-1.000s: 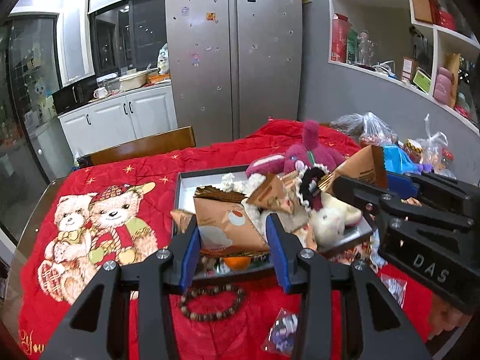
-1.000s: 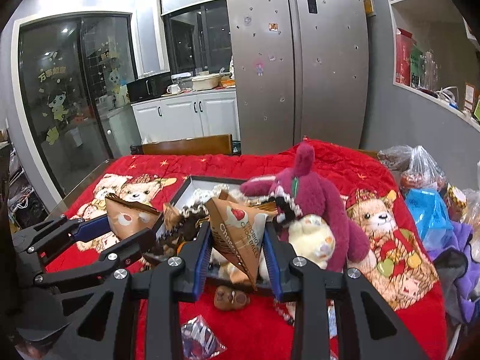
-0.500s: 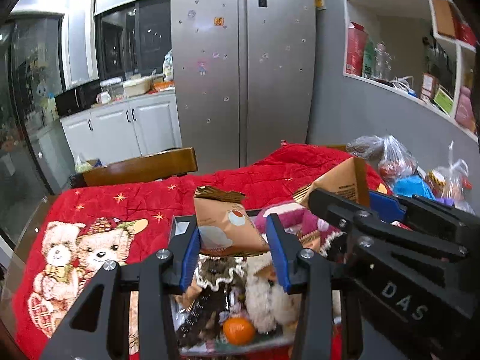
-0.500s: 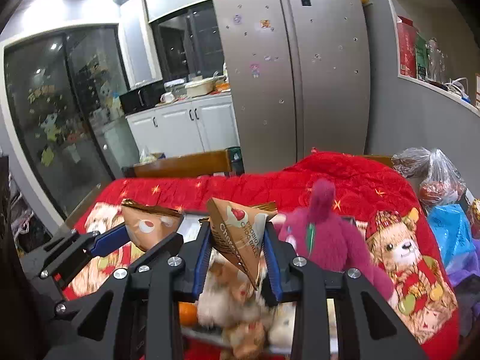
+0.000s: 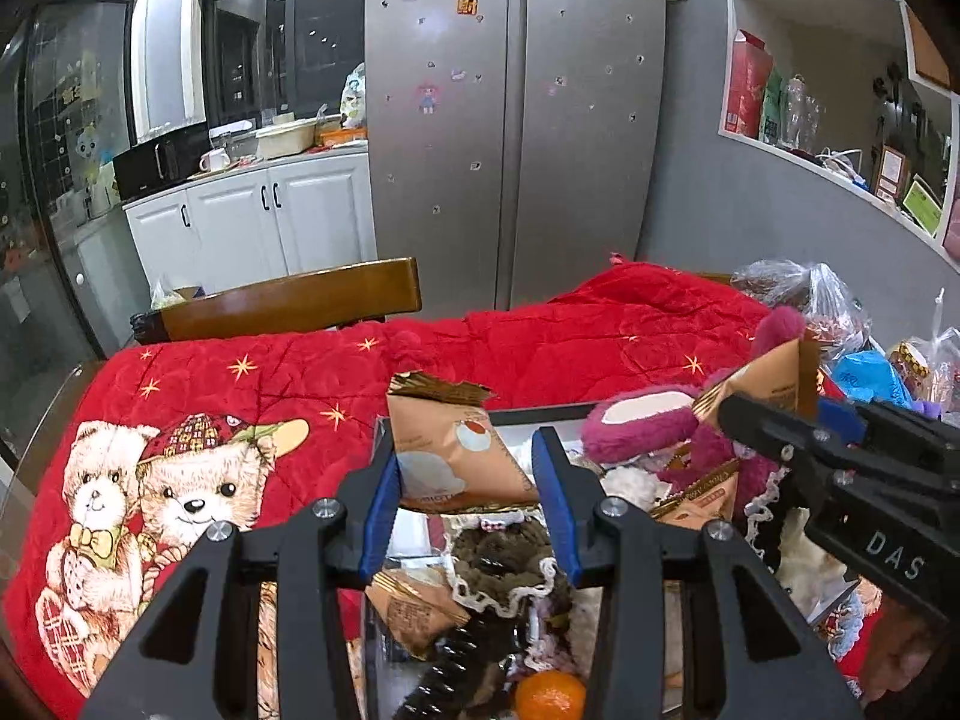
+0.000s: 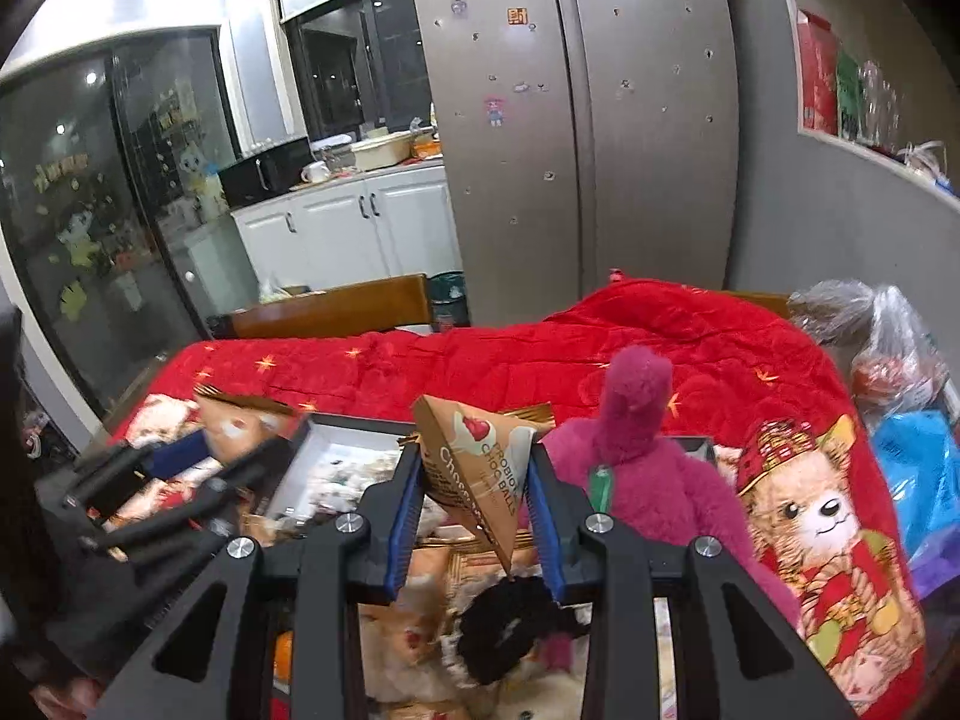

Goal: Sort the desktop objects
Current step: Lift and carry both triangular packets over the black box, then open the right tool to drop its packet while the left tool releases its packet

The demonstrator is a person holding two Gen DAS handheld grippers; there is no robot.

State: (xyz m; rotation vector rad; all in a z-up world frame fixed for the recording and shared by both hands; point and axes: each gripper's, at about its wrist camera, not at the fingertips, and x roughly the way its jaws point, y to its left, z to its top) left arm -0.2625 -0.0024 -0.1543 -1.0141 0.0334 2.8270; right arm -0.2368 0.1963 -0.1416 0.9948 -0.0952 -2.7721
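My left gripper [image 5: 465,468] is shut on a tan snack packet [image 5: 456,450] and holds it above the near left part of a grey tray [image 5: 540,414]. My right gripper [image 6: 474,483] is shut on a triangular tan choc-balls packet [image 6: 480,468], also over the tray [image 6: 336,432]. The tray is piled with a magenta plush toy [image 6: 636,480], white plush, more tan packets [image 5: 414,612], a dark frilly scrunchie [image 5: 510,558], a black scrunchie [image 6: 510,624] and an orange [image 5: 549,693]. In the left wrist view the right gripper [image 5: 798,420] and its packet show at the right.
A red bear-print quilt [image 5: 180,480] covers the table. A wooden chair back [image 5: 288,300] stands behind its far edge. Plastic bags [image 5: 828,306] and a blue bag [image 6: 918,480] crowd the right side. A steel fridge [image 5: 510,120] and white cabinets stand beyond.
Both grippers have carried their packets forward over the tray and a little lower. The bead bracelet and small wrappers in front of the tray have dropped out of view.
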